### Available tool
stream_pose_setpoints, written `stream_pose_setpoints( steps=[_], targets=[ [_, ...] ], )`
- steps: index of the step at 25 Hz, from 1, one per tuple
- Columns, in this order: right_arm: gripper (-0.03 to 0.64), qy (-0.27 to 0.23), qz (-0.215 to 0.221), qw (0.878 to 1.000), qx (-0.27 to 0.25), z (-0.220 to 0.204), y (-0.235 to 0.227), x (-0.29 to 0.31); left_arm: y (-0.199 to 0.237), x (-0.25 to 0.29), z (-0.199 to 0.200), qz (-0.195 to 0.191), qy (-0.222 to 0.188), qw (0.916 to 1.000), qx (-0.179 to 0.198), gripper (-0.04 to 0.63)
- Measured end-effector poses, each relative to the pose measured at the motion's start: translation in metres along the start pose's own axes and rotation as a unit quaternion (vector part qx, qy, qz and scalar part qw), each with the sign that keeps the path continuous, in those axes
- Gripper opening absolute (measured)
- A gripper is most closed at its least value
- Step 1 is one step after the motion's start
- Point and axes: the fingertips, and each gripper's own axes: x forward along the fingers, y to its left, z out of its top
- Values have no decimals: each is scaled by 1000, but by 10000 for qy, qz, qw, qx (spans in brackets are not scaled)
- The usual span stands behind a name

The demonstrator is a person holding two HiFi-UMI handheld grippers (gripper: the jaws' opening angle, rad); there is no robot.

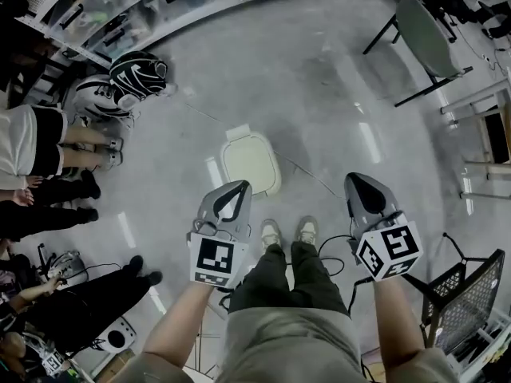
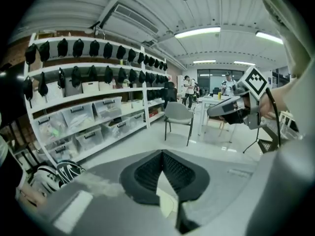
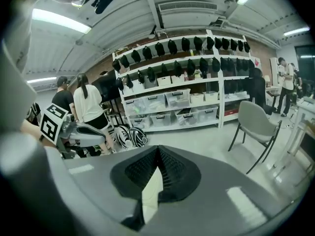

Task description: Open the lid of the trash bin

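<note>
The trash bin (image 1: 251,162) stands on the grey floor just ahead of the person's shoes (image 1: 271,234), its pale lid down. My left gripper (image 1: 240,186) hangs above the floor at the bin's near left corner, shut with nothing in it. My right gripper (image 1: 357,179) is held off to the bin's right, also shut and empty. In the left gripper view the jaws (image 2: 162,152) meet at their tips, and the pale lid (image 2: 166,195) shows through the gap behind them. The right gripper view shows the same: shut tips (image 3: 157,147) over the pale lid (image 3: 150,191).
Two striped helmets (image 1: 137,74) lie on the floor at the far left, beside people standing there (image 1: 48,146). Shelves with bins (image 1: 160,6) line the back. A grey chair (image 1: 427,34) stands at the far right; a black mesh chair (image 1: 471,294) is near right.
</note>
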Motion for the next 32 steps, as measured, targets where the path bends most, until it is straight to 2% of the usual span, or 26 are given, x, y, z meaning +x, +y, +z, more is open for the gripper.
stream_pose_setpoints(
  steps=[5,10,15,20,26,30,32],
  targets=[
    [3,476,142,9986,173,-90,-13,49,-13,57,-104,-158,620,9975,-300,2],
    [3,924,224,9948,370,-176,-26,86,-32,101,-199,-287,1170,9912,-540,2],
    [3,1277,293,9904,447,-247,-36,116,-52,134,-291,-376,1723,9805,-862,2],
    [3,1536,296,9866,459,-301,-50,137,-66,162,-371,-396,2233,9668,-1175,2],
    [3,1728,236,9829,586,-345,-64,148,-72,185,-426,-294,2641,9487,-1715,2],
    [3,1777,139,9814,717,-359,-70,148,-75,190,-432,-418,2528,9486,-1855,2],
    [3,1783,127,9811,748,-362,-70,149,-74,190,-435,-326,2477,9447,-2125,3]
  ],
)
